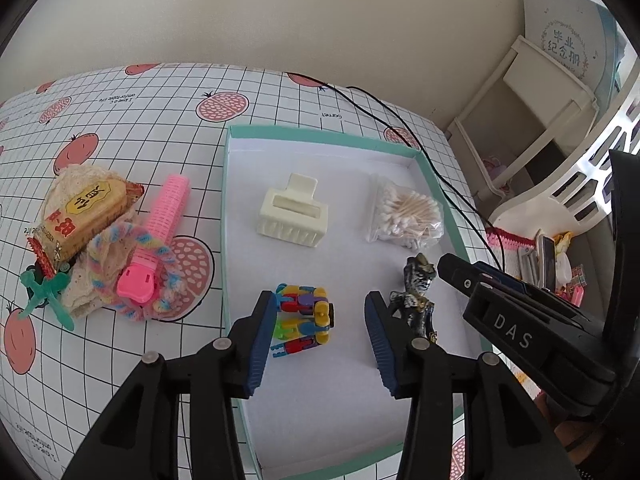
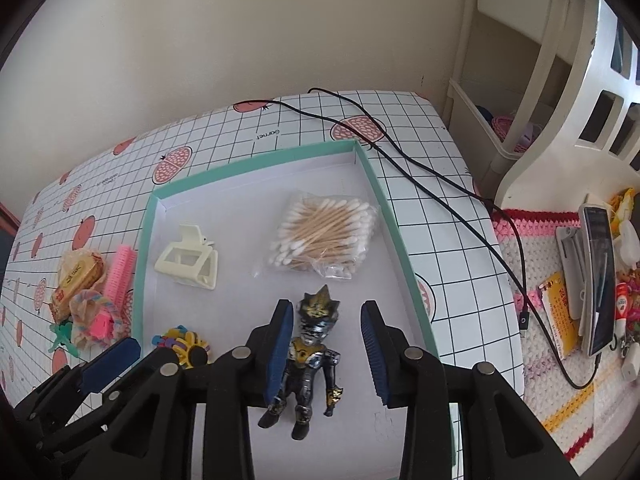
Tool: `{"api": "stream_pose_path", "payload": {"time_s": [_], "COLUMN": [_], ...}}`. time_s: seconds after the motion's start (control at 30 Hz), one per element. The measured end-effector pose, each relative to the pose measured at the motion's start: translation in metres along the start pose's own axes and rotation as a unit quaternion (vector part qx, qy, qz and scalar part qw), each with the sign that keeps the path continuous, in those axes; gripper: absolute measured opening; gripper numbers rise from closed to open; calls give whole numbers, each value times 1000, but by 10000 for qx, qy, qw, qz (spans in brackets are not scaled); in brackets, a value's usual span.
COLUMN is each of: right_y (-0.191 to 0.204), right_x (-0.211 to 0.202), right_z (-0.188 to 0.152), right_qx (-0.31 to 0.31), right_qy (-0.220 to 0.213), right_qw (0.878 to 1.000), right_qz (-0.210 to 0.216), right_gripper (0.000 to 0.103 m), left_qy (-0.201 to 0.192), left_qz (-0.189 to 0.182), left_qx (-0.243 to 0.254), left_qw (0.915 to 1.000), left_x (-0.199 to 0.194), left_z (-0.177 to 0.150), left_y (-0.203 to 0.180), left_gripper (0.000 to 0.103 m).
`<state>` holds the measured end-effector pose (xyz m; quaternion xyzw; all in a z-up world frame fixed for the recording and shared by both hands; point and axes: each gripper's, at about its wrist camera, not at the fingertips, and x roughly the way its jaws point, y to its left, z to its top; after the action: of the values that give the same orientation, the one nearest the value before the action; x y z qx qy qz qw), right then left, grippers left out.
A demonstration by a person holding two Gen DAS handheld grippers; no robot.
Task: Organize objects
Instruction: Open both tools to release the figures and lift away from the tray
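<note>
A checked tablecloth [image 1: 132, 128] with fruit prints covers the table, and on it sits a shallow teal-edged tray [image 1: 240, 240] with a white floor. Four things already lie inside: a bag of cotton swabs [image 2: 324, 236], a cream hair claw [image 1: 292, 212], a dark figurine [image 2: 308, 360] and a multicoloured link toy [image 1: 304, 316]. Left of the tray a pile waits: a wrapped snack [image 1: 80, 216], a pink hair roller [image 1: 156, 240], a pastel twisted ring [image 1: 132, 280] and a green plastic piece [image 1: 44, 292]. So the sorting looks about half done. The left gripper [image 1: 320, 340] stands wide apart around the link toy, which touches its left pad; the right gripper [image 2: 324, 344], also spread, straddles the figurine without clamping it.
</note>
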<state>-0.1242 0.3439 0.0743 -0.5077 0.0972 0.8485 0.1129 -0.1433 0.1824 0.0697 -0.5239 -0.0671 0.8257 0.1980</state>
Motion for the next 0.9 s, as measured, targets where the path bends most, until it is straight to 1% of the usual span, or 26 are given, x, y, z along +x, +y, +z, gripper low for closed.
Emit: {"api": "stream_pose_path", "payload": {"time_s": [0.1,0.23,0.37,0.5,0.53,0.57,0.6,0.63,0.67,0.7,0.73,0.77,0.8,0.83,0.9], "right_y": [0,0,2,2,2,2,3,3,3,4,4,5,5,5,5], "right_x": [-7,-14,-15,-9,-8,-6,-6,-5,-5,-4,-4,-3,-3,-2,-2], "right_z": [2,3,0,-5,-6,-8,-8,-9,-10,-10,-11,-11,-11,-12,-12], "right_qx": [25,66,-2,2,-4,-11,-17,-20,-41,-66,-81,-90,-91,-88,-88], "right_qy": [-45,-30,5,129,157,174,173,162,163,164,151,141,140,141,124], "right_qw": [10000,10000,10000,9999,9999,9998,9998,9999,9999,9998,9999,9999,9999,9999,9999], "right_qz": [37,23,28,9,2,-2,3,5,8,4,-13,-33,-37,-25,-19], "right_gripper": [39,39,39,39,39,46,52,65,68,68,72,79,82,86,92], "left_qy": [-132,-290,-419,-411,-399,-387,-387,-386,-380,-376,-376,-383,-381,-375,-397], "left_qz": [-29,26,182,349,388,427,459,490,531,588,661,733,795,857,915], "left_qx": [-36,-92,-134,-201,-235,-267,-295,-321,-345,-373,-400,-428,-459,-499,-568], "left_qw": [9999,9995,9989,9983,9982,9980,9978,9975,9973,9969,9963,9957,9950,9944,9934], "left_x": [-12,-25,-35,-36,-35,-35,-35,-35,-35,-34,-33,-33,-33,-33,-33], "left_z": [5,13,16,17,17,17,17,17,16,16,17,17,17,16,16], "left_y": [1,5,12,21,23,25,27,29,31,33,36,38,40,43,49], "left_gripper": [47,47,47,47,49,53,56,59,64,67,72,75,77,82,83]}}
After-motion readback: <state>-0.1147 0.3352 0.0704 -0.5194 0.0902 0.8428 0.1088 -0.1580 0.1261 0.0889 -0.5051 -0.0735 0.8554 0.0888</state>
